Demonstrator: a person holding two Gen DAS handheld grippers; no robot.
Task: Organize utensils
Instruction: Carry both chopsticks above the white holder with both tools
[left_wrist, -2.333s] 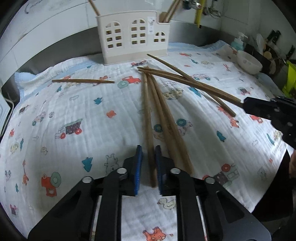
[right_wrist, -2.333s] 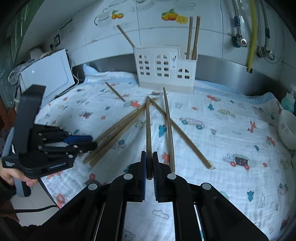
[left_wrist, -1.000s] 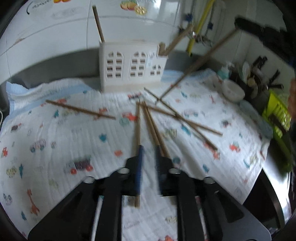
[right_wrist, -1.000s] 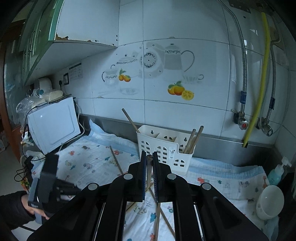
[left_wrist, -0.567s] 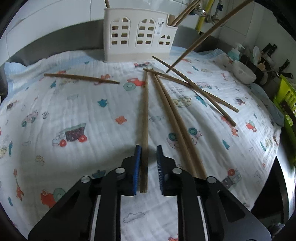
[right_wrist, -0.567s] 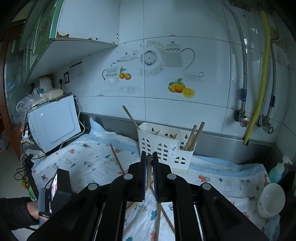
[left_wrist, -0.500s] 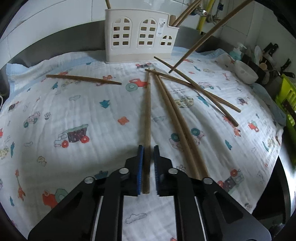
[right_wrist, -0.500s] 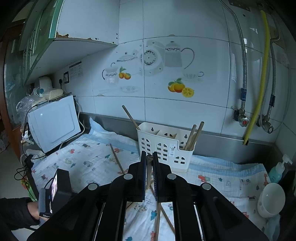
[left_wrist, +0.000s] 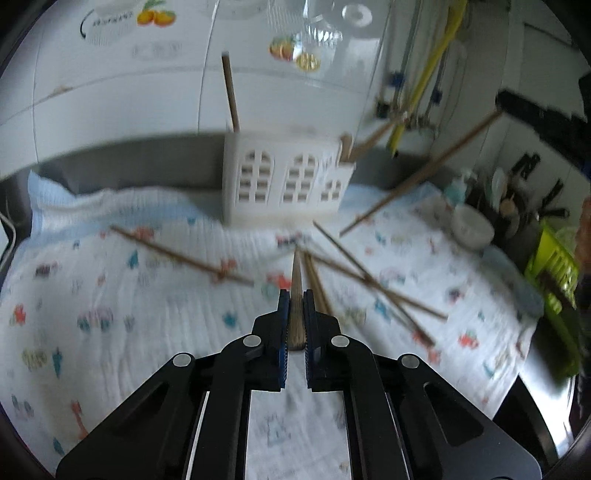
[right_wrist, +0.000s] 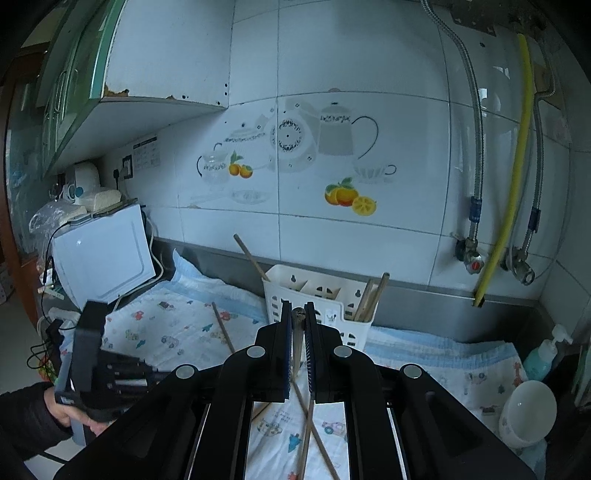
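My left gripper (left_wrist: 295, 295) is shut on a wooden chopstick (left_wrist: 296, 273), which points forward just above the printed cloth (left_wrist: 110, 314). Several loose chopsticks (left_wrist: 369, 284) lie crossed on the cloth to its right, and one (left_wrist: 177, 254) lies apart on the left. The white utensil holder (left_wrist: 288, 184) stands against the back wall with chopsticks in it. My right gripper (right_wrist: 297, 304) is shut on another chopstick (right_wrist: 296, 343), raised in the air in front of the holder (right_wrist: 317, 291). That chopstick (left_wrist: 424, 173) shows slanting at the upper right in the left wrist view.
A white bowl (right_wrist: 528, 413) and a soap bottle (right_wrist: 543, 354) sit at the right edge of the counter. A white appliance (right_wrist: 99, 254) stands at the left. A green rack (left_wrist: 554, 273) is at the far right. A hand (right_wrist: 70, 417) holds the left gripper.
My left gripper has shut on a chopstick lying on the cloth and lifted it, tilting the view up toward the holder. My right gripper has stayed raised with its chopstick.
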